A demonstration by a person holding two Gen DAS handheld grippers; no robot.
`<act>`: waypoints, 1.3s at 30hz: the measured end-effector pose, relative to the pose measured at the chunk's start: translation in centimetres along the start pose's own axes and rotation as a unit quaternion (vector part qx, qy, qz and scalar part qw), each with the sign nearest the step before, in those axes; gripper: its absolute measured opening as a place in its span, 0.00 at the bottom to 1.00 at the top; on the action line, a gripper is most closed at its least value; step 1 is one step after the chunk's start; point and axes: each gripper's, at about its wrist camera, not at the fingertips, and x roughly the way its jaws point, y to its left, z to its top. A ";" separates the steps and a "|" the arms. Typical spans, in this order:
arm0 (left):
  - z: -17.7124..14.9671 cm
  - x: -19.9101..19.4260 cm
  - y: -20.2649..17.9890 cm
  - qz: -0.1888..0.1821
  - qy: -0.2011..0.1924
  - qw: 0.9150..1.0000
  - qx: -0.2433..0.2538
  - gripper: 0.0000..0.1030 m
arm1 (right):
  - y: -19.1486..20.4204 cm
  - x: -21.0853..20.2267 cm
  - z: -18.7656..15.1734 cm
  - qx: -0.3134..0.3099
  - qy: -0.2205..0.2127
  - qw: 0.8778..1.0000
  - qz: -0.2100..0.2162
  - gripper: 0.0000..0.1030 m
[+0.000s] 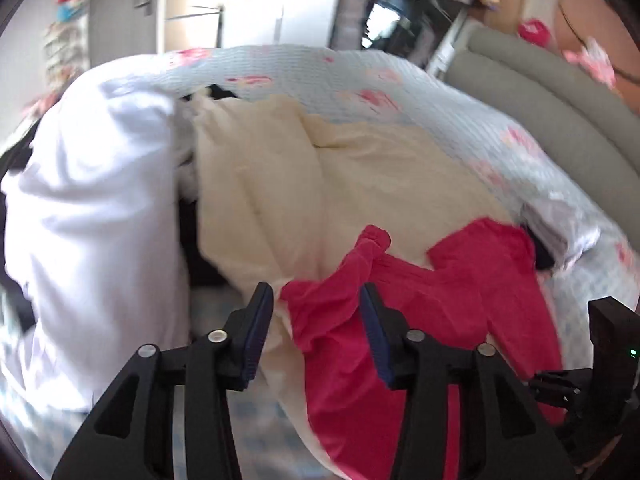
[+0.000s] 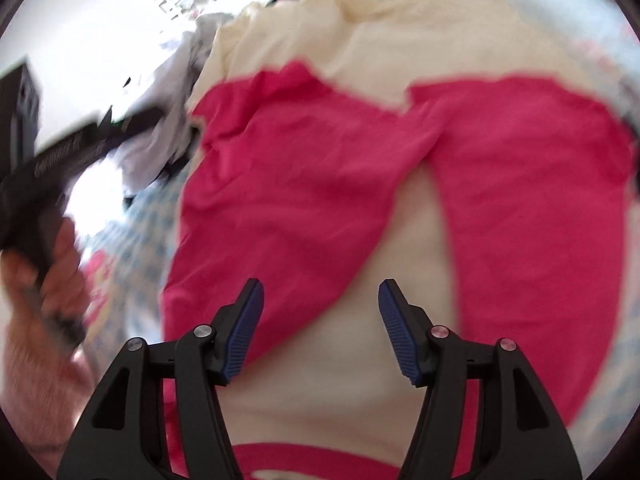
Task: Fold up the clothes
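Note:
A bright red garment (image 1: pixel 400 320) lies spread over a cream garment (image 1: pixel 300 184) on the bed. My left gripper (image 1: pixel 316 296) hovers open over the red garment's bunched left edge; a fold of red cloth shows between the fingers and the pads do not press it. In the right wrist view the red garment (image 2: pixel 304 184) splits into two parts, with cream cloth (image 2: pixel 360 360) showing between them. My right gripper (image 2: pixel 320 286) is open just above that cream gap, its left finger (image 2: pixel 244 320) over the red edge.
A white garment (image 1: pixel 92 208) is heaped at the left, with dark cloth under it. The bedcover (image 1: pixel 360 80) is pale blue with pink flowers. A grey padded headboard (image 1: pixel 560 100) curves along the right. A hand (image 2: pixel 44 276) grips the other tool's black handle (image 2: pixel 24 200) at the left.

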 end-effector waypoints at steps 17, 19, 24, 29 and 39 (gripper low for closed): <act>2.7 -0.1 4.8 0.036 0.092 0.995 -0.010 0.05 | 5.1 1.8 -1.5 -0.064 0.016 0.987 0.143 0.13; 3.5 -0.7 6.3 0.047 0.103 0.994 -0.012 0.05 | 6.2 2.0 -2.0 -0.060 0.028 0.979 0.192 0.12; 3.3 0.3 8.3 0.077 0.160 0.984 0.007 0.09 | 7.7 3.2 -3.4 -0.071 0.056 0.978 0.188 0.13; 1.5 -2.3 7.0 0.088 0.097 0.991 -0.010 0.17 | 7.5 3.9 -4.5 -0.079 0.086 0.977 0.180 0.27; -10.9 -7.5 0.9 -0.003 0.083 0.990 -0.112 0.40 | 4.0 -1.9 -2.9 -0.071 -0.006 0.995 0.069 0.41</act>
